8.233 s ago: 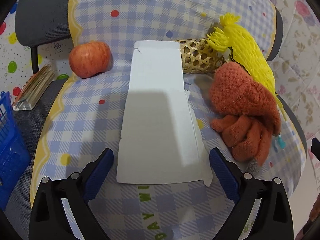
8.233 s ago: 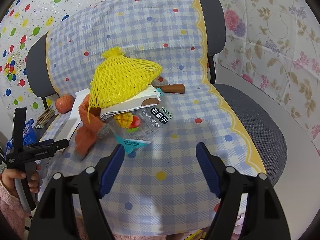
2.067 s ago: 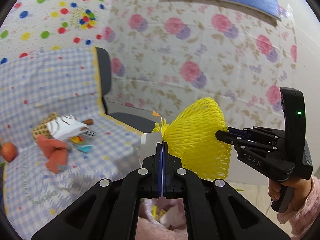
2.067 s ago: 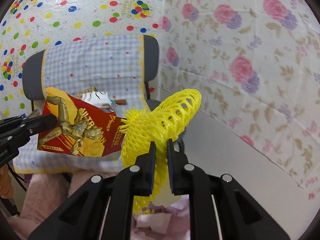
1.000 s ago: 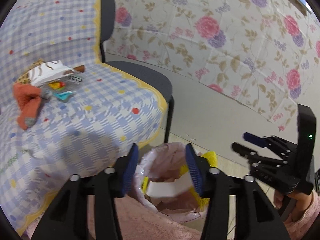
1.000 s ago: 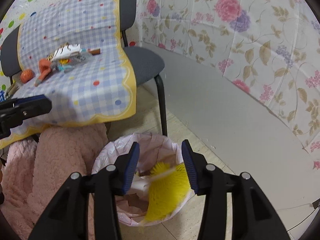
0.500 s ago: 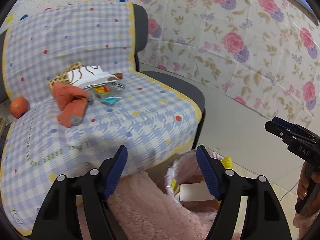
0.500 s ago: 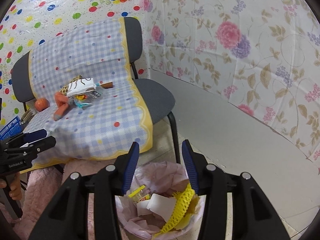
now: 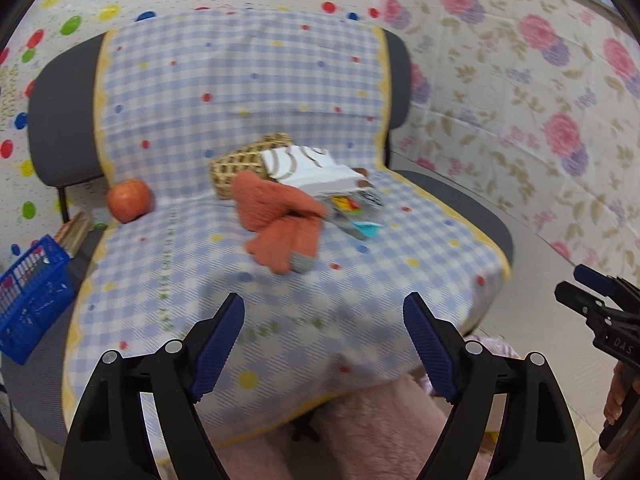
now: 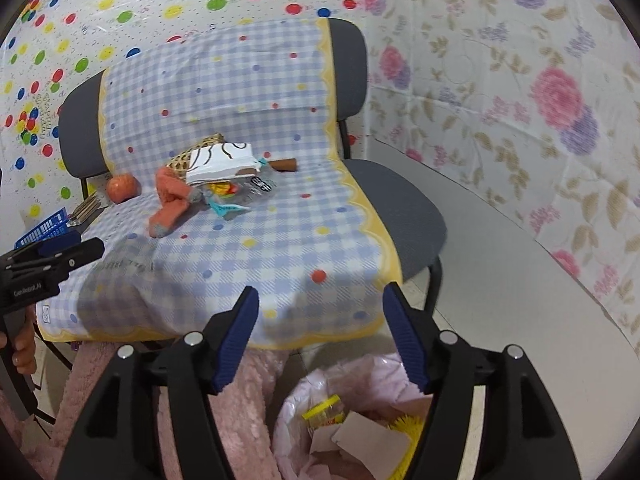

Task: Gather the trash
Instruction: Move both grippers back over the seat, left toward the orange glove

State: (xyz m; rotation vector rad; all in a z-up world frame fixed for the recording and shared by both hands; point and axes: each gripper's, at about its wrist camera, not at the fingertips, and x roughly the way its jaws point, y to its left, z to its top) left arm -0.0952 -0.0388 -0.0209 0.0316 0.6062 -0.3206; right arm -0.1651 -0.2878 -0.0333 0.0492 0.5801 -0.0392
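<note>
Both grippers are open and empty, held in front of a chair draped in a blue checked cloth (image 9: 280, 312). My left gripper (image 9: 324, 332) faces the seat; my right gripper (image 10: 320, 328) hangs over the pink bin bag (image 10: 320, 392). The bag holds a flattened box (image 10: 372, 446) and yellow foam net (image 10: 404, 426). On the seat lie a white paper wrapper (image 9: 316, 168), a snack packet (image 9: 352, 210) and a teal scrap (image 9: 368, 230); in the right wrist view they show as the wrapper (image 10: 222, 162) and packet (image 10: 240, 190).
An orange glove (image 9: 280, 216), a woven bamboo basket (image 9: 240, 164) and an apple (image 9: 128, 200) sit on the seat. A blue crate (image 9: 28, 292) stands at the left. Pink fleece (image 9: 360, 440) lies below the seat. Flowered wall at the right.
Both grippers have swung up from the bin bag toward the chair seat, and both have opened wider. The box and yellow net stay in the bag.
</note>
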